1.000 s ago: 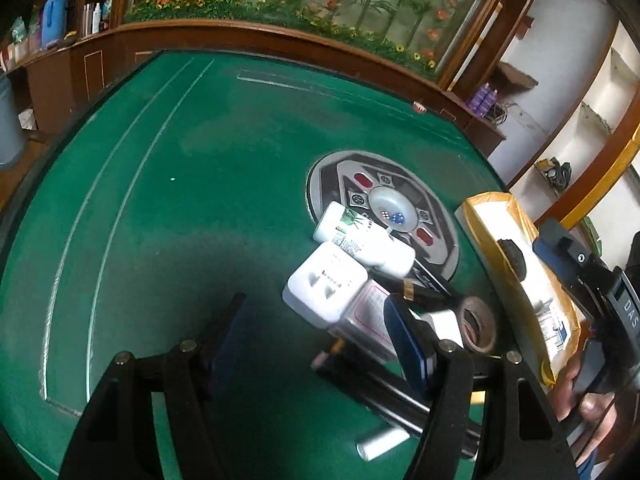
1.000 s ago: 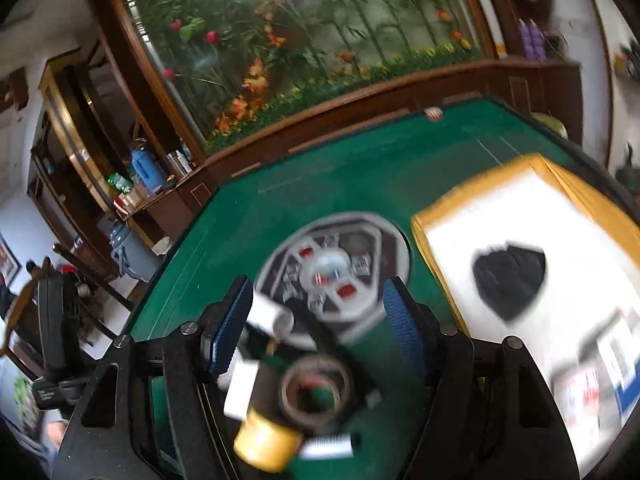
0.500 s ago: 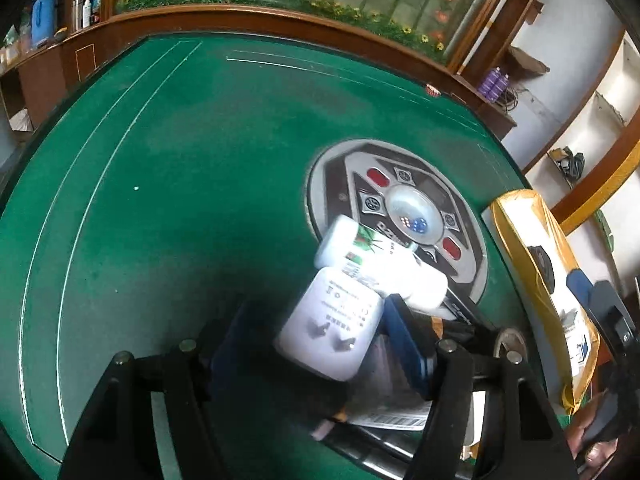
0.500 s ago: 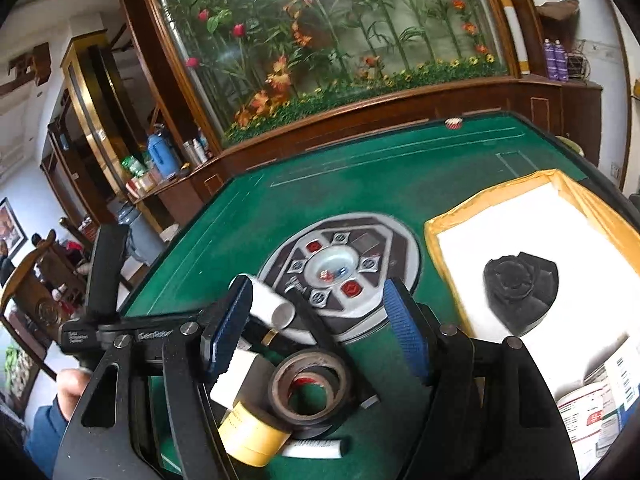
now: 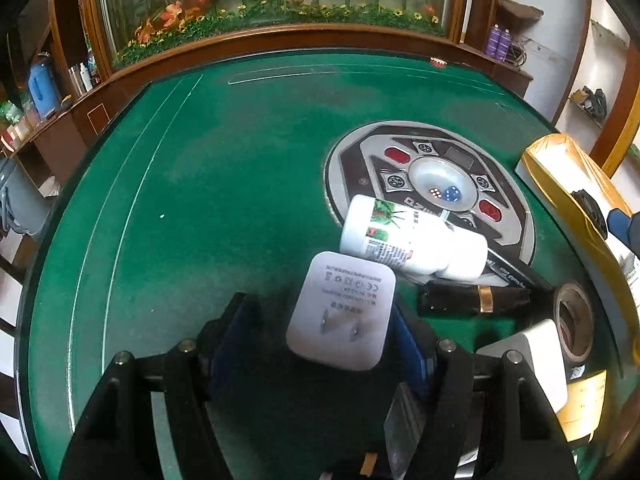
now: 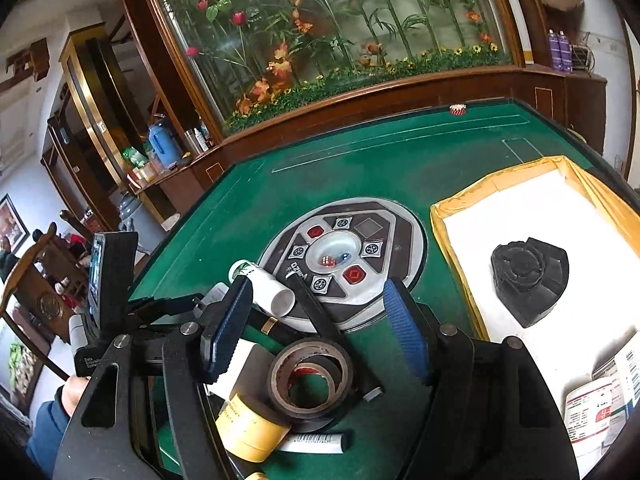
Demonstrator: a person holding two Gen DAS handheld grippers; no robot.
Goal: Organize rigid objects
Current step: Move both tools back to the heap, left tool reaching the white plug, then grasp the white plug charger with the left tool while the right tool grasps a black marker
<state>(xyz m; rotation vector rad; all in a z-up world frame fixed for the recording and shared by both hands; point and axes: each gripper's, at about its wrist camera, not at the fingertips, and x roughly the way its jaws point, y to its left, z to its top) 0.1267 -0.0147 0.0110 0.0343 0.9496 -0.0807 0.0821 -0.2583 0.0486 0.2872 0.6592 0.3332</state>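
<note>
My left gripper (image 5: 320, 332) is shut on a white plug adapter (image 5: 340, 312), held between its blue pads above the green table, prongs facing the camera. Beyond it lie a white bottle (image 5: 412, 240) and a black tube with a gold band (image 5: 472, 298). My right gripper (image 6: 316, 328) is open and empty above a roll of black tape (image 6: 310, 380), a yellow-capped jar (image 6: 250, 432) and a white tube (image 6: 316, 442). The white bottle also shows in the right wrist view (image 6: 264, 284).
A yellow-rimmed white tray (image 6: 500, 184) at the right holds a black moulded part (image 6: 528, 280) and printed packets (image 6: 596, 408). The mahjong table's round control panel (image 6: 344, 256) sits mid-table. A wooden rail and planter lie behind. Open green felt (image 5: 200, 200) lies to the left.
My left gripper has closed on the white plug adapter and lifted it from the pile, turning its prong side up. My right gripper has steadied over the tape roll.
</note>
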